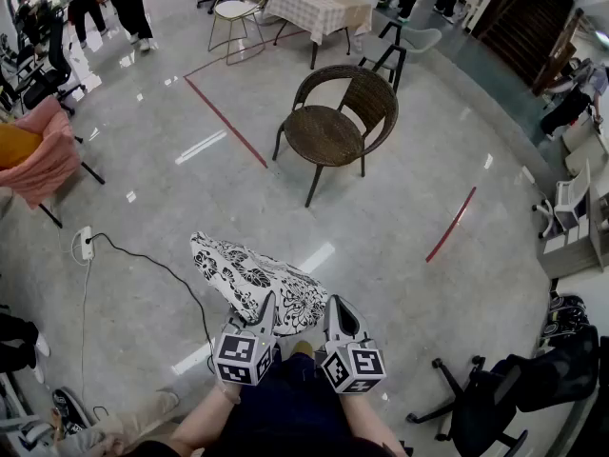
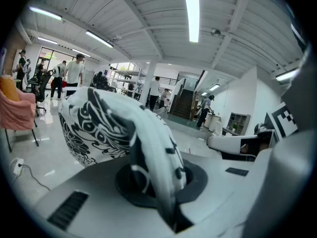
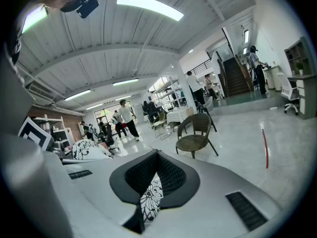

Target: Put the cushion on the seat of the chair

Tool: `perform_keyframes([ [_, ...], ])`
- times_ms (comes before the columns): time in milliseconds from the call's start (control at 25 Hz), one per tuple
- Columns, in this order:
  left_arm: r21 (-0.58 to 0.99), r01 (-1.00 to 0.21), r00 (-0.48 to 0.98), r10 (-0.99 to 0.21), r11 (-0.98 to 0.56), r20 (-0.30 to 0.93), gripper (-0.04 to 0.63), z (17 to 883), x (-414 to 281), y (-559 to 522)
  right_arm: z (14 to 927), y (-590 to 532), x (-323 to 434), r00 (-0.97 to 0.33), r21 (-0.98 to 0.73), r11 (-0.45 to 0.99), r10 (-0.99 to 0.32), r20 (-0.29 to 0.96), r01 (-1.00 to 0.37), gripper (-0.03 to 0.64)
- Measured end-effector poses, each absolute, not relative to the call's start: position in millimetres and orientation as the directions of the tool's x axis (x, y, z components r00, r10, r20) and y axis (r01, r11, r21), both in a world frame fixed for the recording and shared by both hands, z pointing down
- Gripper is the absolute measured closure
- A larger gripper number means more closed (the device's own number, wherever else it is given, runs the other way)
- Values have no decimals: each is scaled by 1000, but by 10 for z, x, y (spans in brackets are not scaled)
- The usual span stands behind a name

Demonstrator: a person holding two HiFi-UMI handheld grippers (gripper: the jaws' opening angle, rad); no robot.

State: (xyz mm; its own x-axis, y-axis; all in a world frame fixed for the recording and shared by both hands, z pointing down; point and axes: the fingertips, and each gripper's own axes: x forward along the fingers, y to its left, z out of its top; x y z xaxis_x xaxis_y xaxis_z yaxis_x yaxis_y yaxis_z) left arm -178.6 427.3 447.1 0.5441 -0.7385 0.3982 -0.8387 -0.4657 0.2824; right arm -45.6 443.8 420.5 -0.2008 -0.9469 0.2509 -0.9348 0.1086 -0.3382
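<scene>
A white cushion [image 1: 259, 282] with a black flower print hangs in the air in front of me, above the floor. My left gripper [image 1: 267, 305] is shut on its near edge, and the fabric [image 2: 148, 148] bulges up between the jaws in the left gripper view. My right gripper [image 1: 334, 310] is shut on the cushion's other near corner; a strip of printed cloth [image 3: 151, 200] shows pinched between its pads. The brown wicker chair [image 1: 335, 127] stands a few steps ahead with its seat [image 1: 324, 133] bare; the right gripper view also shows the chair [image 3: 195, 135].
A red tape line [image 1: 226, 120] runs on the floor left of the chair, another [image 1: 451, 223] to its right. A white power strip [image 1: 87, 243] with a black cable lies at the left. A black office chair [image 1: 495, 398] sits at lower right. A checkered table [image 1: 319, 9] stands behind the chair.
</scene>
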Motion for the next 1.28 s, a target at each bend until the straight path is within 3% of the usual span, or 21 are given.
perform_keyframes([
  [400, 307, -840, 538, -762, -448, 359, 568, 4302, -1875, 4498, 4046, 4702, -692, -266, -347, 188, -945, 192, -919, 609],
  [840, 300, -804, 593, -733, -513, 334, 568, 4232, -1962, 4656, 4107, 4863, -753, -162, -353, 90, -970, 180, -931, 607],
  [1280, 309, -802, 596, -710, -510, 375, 568, 4360, -1853, 4439, 4198, 4608, -627, -155, -383, 71, -969, 194, -921, 604],
])
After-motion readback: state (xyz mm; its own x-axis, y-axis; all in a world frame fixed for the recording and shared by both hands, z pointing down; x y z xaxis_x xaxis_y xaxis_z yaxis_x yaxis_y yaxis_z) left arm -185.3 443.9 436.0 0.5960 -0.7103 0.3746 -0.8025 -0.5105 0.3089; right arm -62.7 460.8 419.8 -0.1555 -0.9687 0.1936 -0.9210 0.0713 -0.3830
